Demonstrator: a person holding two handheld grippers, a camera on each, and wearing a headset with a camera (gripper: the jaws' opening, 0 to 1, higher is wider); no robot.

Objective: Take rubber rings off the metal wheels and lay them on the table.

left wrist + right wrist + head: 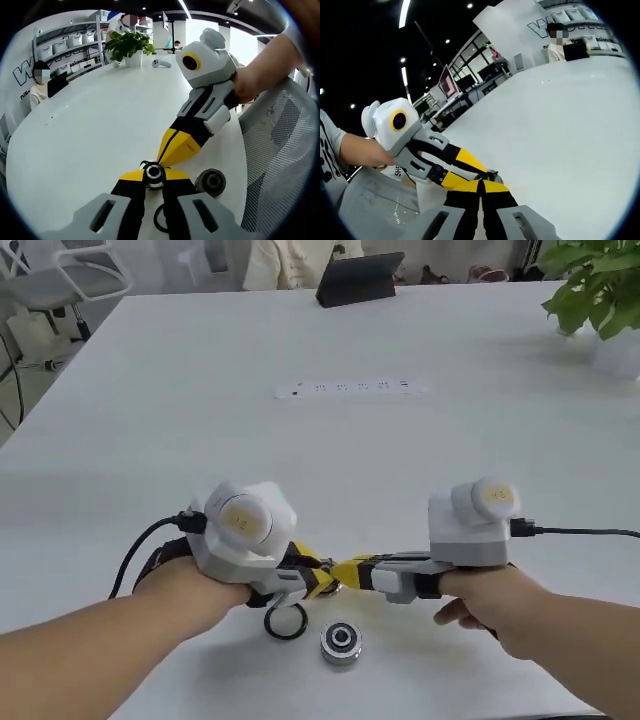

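Observation:
My left gripper (322,583) (154,176) is shut on a small metal wheel (154,172) (494,176), held just above the white table (400,460). My right gripper (347,574) (481,184) comes in from the opposite side, and its yellow tips meet the left ones at the wheel. It looks shut on the black rubber ring (146,163) at the wheel's rim. A loose rubber ring (285,622) (159,220) lies on the table below the left gripper. A second metal wheel (341,640) (210,181) lies flat beside it, near the front edge.
A white power strip (350,388) lies mid-table. A dark tablet (358,280) stands at the far edge and a potted plant (595,285) at the far right. A mesh chair (280,150) sits close behind the front edge. A person (40,85) sits at the table's far end.

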